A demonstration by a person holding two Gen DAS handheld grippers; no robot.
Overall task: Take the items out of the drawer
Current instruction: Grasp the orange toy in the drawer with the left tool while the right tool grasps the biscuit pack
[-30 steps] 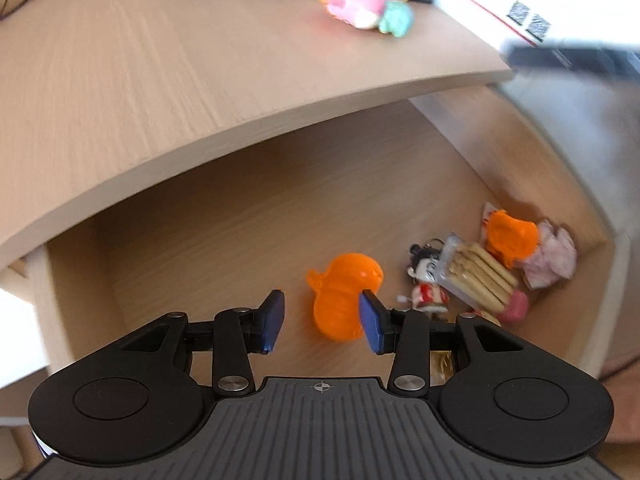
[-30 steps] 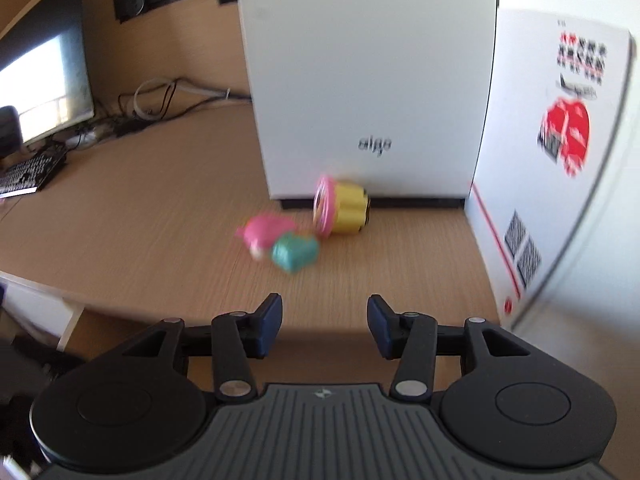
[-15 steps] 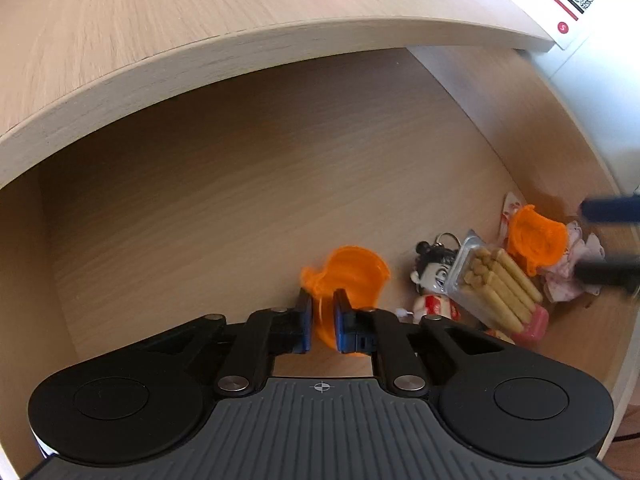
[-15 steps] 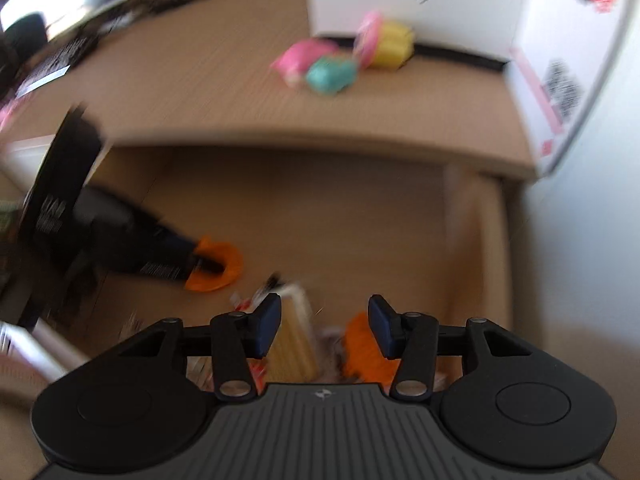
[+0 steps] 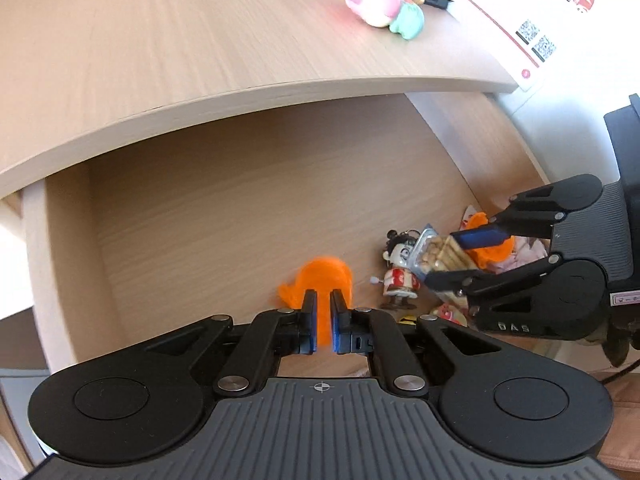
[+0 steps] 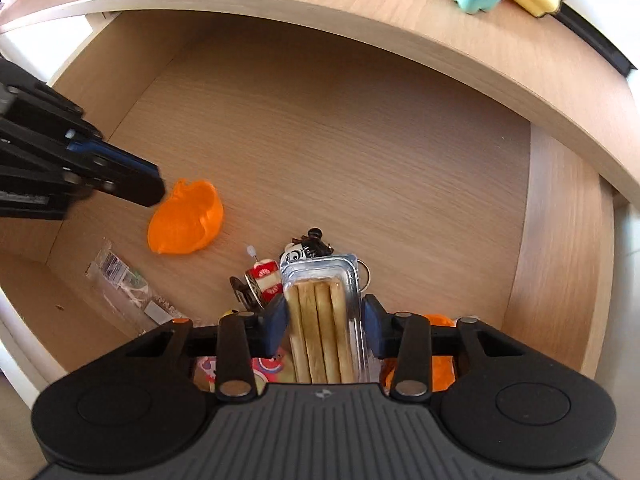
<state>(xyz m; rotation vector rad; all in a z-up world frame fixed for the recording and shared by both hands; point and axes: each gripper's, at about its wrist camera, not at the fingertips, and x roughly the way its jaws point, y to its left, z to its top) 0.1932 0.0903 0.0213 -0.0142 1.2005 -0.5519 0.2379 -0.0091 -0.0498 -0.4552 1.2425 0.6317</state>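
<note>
Beneath the desk edge, an open wooden drawer holds scattered toys — the left gripper, jaws clamped together on an orange toy mid-drawer, the right gripper just closing its jaws around a clear biscuit pack near the drawer's front edge.

"DAS" in pale letters on the right gripper body, left wrist view. White box on the bench: QR codes, red logo, txt too small to read. Nothing else legible.
</note>
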